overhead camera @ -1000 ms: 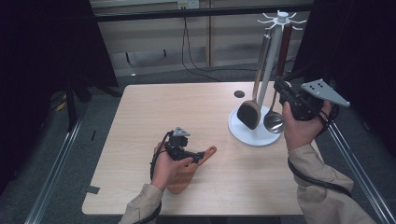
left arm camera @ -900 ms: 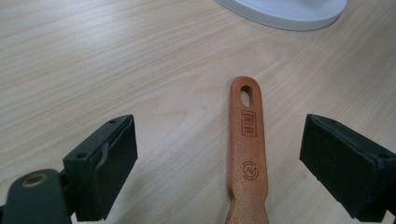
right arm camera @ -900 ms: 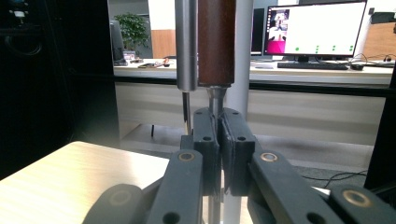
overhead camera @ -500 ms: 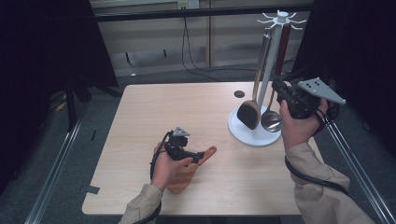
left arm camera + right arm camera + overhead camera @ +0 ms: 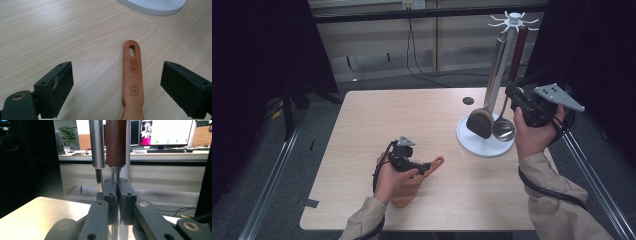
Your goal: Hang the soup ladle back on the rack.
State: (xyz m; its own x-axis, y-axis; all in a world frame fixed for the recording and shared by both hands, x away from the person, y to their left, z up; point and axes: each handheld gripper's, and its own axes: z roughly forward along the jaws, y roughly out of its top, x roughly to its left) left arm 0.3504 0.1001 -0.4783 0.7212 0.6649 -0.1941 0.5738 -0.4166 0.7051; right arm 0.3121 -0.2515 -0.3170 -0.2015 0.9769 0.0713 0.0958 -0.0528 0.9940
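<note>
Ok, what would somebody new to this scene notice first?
Probably the tall white utensil stand at the table's right, with a ladle and a dark spatula hanging from it. The right gripper is clamped on the ladle's thin metal neck. Near the front edge, a wooden spatula lies between the left gripper's open jaws.

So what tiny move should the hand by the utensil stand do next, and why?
Probably lift the ladle straight up a little to unhook it. The right gripper is shut on the metal neck just below its dark wooden handle, and it hangs from the white utensil stand. The left gripper waits open around the wooden spatula on the table.
</note>
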